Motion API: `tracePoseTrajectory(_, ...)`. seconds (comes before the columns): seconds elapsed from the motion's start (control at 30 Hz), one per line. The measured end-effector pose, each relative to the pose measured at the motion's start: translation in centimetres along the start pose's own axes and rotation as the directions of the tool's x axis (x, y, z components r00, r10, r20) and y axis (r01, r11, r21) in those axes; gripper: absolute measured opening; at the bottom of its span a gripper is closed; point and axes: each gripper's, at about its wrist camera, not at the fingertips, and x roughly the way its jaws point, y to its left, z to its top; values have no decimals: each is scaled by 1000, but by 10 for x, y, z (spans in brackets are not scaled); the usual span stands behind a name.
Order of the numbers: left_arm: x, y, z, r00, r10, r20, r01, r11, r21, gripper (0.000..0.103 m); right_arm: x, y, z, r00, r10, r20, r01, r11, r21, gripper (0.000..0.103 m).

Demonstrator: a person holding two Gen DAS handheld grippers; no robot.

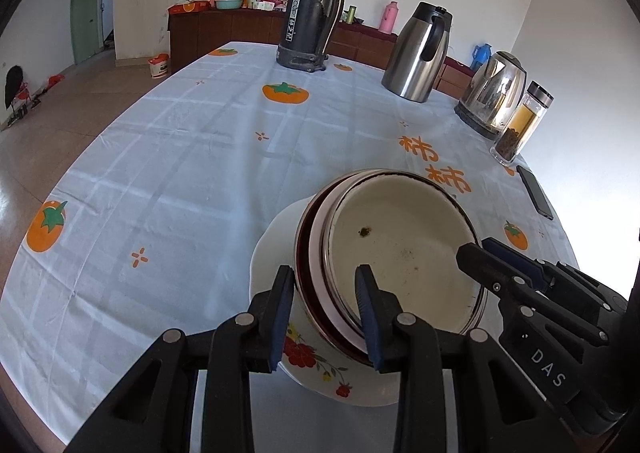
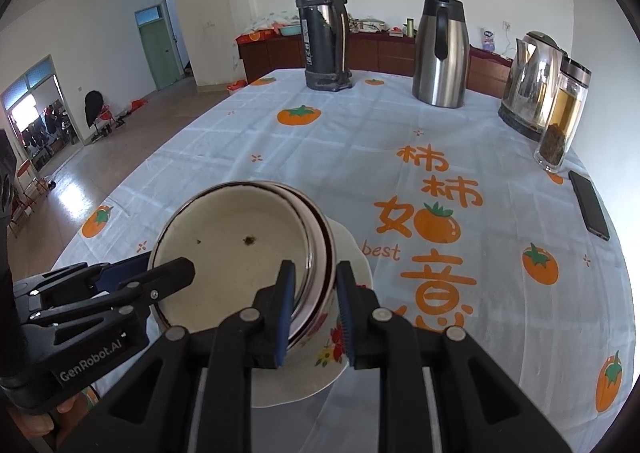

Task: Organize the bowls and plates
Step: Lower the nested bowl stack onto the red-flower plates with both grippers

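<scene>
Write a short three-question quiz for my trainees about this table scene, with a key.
1. True or false: the stacked bowls sit on a flowered plate.
2. Multiple choice: what lies flat near the table's right edge? A) spoon B) phone C) book
3. Fill in: both the left tool and the right tool straddle the bowls' ____.

Key
1. True.
2. B, the phone, beside the glass bottle.
3. Rim: on each tool, one finger is inside the bowls and one outside.

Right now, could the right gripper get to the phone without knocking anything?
Probably yes, once it lets go. The right gripper straddles the rim of the bowls, and only bare tablecloth lies between it and the phone; the tea bottle stands beyond.
</scene>
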Motion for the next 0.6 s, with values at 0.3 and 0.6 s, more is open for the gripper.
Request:
tracePoseTrajectory(0.3, 4, 0, 0, 1000, 4, -10, -4, 1000, 3, 34, 3, 1, 1, 1000, -3, -14, 3, 1000, 0, 21)
tracePoseTrajectory(0.6, 3, 0, 1, 1000, 5, -5, -5, 1000, 2, 34, 5, 1, 0, 1000, 3, -16, -3, 1000, 2, 21)
